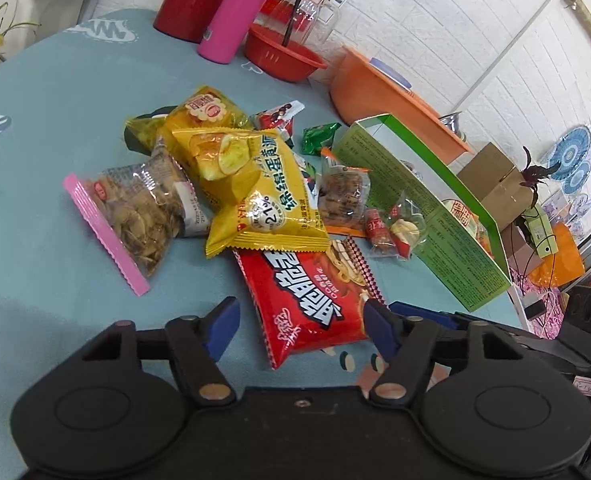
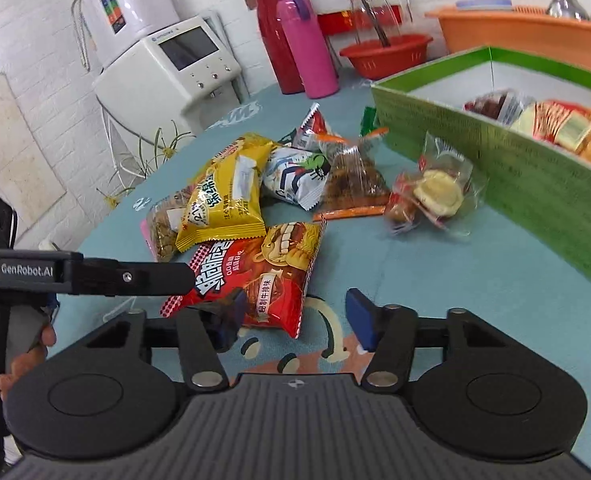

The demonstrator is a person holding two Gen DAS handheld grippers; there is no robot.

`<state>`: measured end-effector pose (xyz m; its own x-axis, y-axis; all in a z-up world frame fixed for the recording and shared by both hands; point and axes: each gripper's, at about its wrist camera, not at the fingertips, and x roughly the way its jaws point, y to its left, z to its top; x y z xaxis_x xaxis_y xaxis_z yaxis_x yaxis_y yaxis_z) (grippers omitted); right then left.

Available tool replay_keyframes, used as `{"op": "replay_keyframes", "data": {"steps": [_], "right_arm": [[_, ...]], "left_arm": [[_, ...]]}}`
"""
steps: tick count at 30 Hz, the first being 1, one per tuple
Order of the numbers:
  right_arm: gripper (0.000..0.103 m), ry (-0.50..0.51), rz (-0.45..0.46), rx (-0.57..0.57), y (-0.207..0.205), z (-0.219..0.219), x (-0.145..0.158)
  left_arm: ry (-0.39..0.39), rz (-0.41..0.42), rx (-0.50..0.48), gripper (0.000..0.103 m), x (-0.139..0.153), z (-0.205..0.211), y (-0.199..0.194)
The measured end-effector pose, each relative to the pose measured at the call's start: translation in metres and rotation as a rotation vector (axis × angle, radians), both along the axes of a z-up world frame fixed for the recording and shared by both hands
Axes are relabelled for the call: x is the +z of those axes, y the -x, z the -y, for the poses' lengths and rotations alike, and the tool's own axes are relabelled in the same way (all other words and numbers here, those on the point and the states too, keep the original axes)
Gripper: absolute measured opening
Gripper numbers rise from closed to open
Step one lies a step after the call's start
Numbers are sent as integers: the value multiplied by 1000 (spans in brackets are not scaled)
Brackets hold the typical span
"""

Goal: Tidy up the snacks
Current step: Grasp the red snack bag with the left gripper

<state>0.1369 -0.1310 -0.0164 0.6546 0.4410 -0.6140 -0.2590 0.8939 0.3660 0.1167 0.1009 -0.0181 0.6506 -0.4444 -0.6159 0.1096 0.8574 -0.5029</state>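
Both grippers, left gripper (image 1: 301, 330) and right gripper (image 2: 295, 316), gape empty over the red packet (image 1: 309, 300); green box (image 2: 495, 160) beside it holds few snacks, most remain outside.

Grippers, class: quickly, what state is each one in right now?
Left gripper: open, straddling the red snack bag, not gripping.
Right gripper: open, holding nothing.

Teal table (image 1: 35, 168) — snacks heaped mid-surface.
On the cloth lie a red packet (image 1: 311, 308), yellow packet (image 1: 263, 200), pink-edged bag (image 1: 135, 216) and green box (image 1: 427, 216) — with pink flask (image 1: 239, 12), red basket (image 1: 279, 56) and orange basin (image 1: 379, 92) behind.
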Motion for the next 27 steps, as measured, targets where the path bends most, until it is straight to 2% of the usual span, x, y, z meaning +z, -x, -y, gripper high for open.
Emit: {"op": "replay_keyframes", "data": {"steps": [1, 2, 3, 5, 7, 9, 13, 14, 15, 16, 17, 18, 19, 21, 23, 25, 27], "right_arm": [[76, -27, -7, 3, -1, 2, -2], [73, -58, -18, 13, -1, 5, -5], [69, -72, -26, 20, 0, 6, -6], [56, -64, -25, 31, 4, 6, -7], [39, -34, -16, 31, 12, 8, -6], [33, -25, -6, 34, 23, 14, -4], [33, -21, -5, 19, 53, 34, 2], [33, -11, -2, 23, 61, 38, 3], [36, -6, -6, 27, 67, 42, 3], [45, 0, -13, 20, 72, 46, 4], [49, 9, -11, -2, 76, 49, 4], [61, 13, -6, -19, 78, 53, 6], [77, 10, 1, -32, 79, 55, 7], [96, -15, 19, -57, 77, 58, 9], [96, -24, 33, -72, 72, 56, 10], [95, -26, 24, -95, 65, 54, 6], [93, -39, -2, -108, 58, 52, 0]], "left_arm": [[2, -7, -8, 68, -2, 1, -2], [2, -17, -20, 51, -4, 2, -3], [1, -24, -29, 44, -6, 4, -4], [1, -23, -46, 43, -7, 11, -4], [6, -27, -72, 42, -7, 19, -3], [1, -22, -111, 42, -8, 31, -2], [13, -31, -206, 44, -8, 53, -2], [13, -33, -214, 51, -8, 57, -1], [9, -29, -215, 66, -8, 59, 1], [6, -23, -210, 76, -7, 59, 3], [3, -17, -200, 91, -7, 58, 5], [2, -15, -190, 94, -6, 58, 6], [5, -14, -188, 94, -5, 57, 6], [9, -16, -182, 94, -3, 55, 5], [-5, -11, -178, 92, -1, 57, 2], [-21, -11, -192, 83, -1, 59, -2], [-29, -19, -212, 65, -2, 63, -6]]}}
